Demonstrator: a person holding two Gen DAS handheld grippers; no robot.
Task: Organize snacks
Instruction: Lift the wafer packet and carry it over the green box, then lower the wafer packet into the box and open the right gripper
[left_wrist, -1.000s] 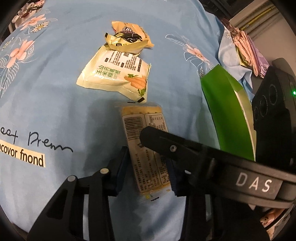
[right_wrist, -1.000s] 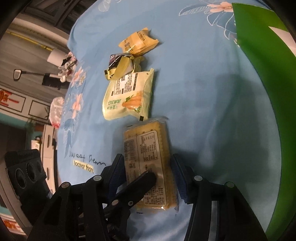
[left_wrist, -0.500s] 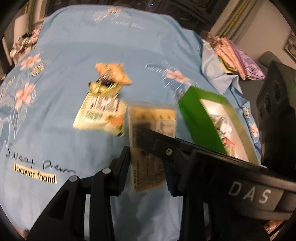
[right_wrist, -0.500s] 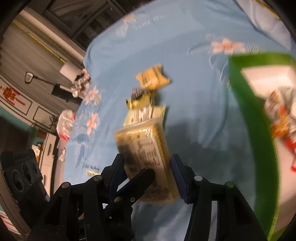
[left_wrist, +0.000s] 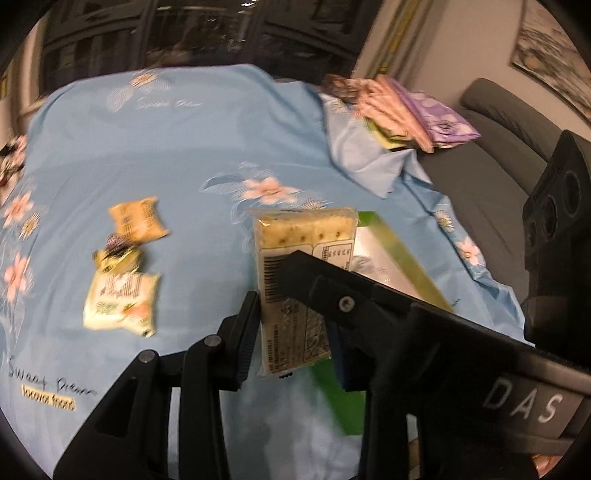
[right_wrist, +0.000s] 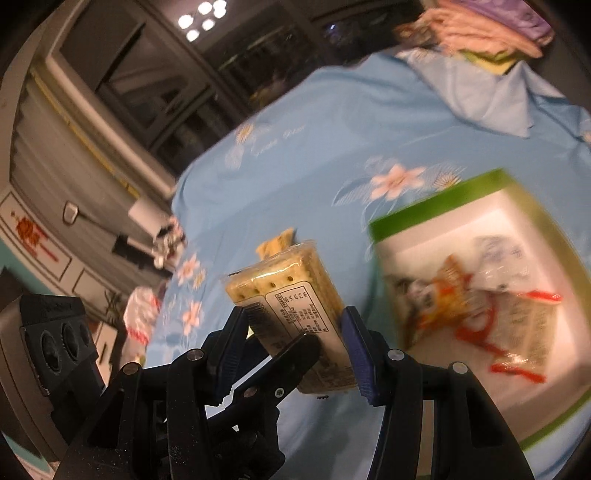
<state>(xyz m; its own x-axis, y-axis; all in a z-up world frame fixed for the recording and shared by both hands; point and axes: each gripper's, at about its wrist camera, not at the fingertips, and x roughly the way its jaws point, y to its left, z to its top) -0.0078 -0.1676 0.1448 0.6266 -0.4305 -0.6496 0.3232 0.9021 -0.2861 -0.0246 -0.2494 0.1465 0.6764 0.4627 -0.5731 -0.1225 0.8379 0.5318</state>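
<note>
A clear pack of yellow crackers (left_wrist: 303, 251) with a printed label hangs in the air above the blue flowered cloth (left_wrist: 166, 147). My left gripper (left_wrist: 291, 314) is shut on its lower part. My right gripper (right_wrist: 293, 321) is shut on the same pack (right_wrist: 291, 291), its pads pressing on both long sides. Each view shows the other gripper's black finger lying across the pack. The open green box (right_wrist: 436, 199) with white inside sits just right of the pack and holds several snack bags (right_wrist: 480, 314). In the left wrist view the box (left_wrist: 399, 254) lies partly behind the pack.
Three snacks lie on the cloth to the left: an orange pack (left_wrist: 136, 219), a gold and dark wrapper (left_wrist: 118, 256) and a pale green bag (left_wrist: 122, 302). Folded fabrics (left_wrist: 399, 107) are stacked at the far right, next to a grey sofa (left_wrist: 498, 147).
The cracker pack has come up off the cloth, held by both grippers, and moved toward the green box. Both views have tilted upward, and the box's inside now shows.
</note>
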